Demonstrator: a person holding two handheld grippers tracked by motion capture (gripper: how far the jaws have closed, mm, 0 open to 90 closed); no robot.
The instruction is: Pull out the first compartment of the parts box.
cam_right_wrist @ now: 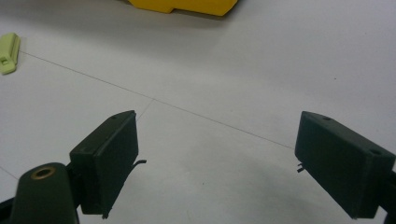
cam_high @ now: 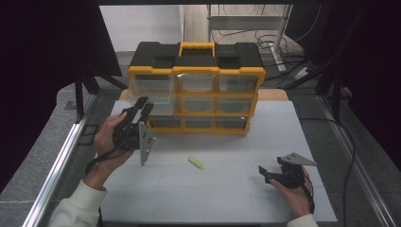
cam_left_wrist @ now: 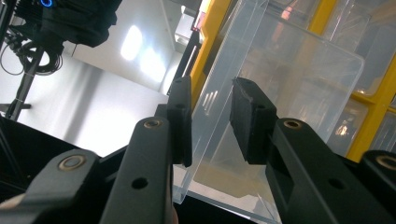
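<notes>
Yellow organizer (cam_high: 196, 90) sits at the back of the white counter (cam_high: 213, 189). One clear drawer (cam_left_wrist: 280, 93) on its left side is pulled out, and the left gripper (cam_left_wrist: 210, 121) has its jaws pinching the drawer's wall. Right gripper (cam_right_wrist: 215, 163) rests low over the counter, jaws spread wide with nothing between them. Small green piece (cam_high: 196, 162) lies mid-counter.

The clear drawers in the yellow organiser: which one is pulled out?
The left-column drawer at the left tongs, beneath the top-left one. It juts forward from the organiser; the others sit flush.
</notes>
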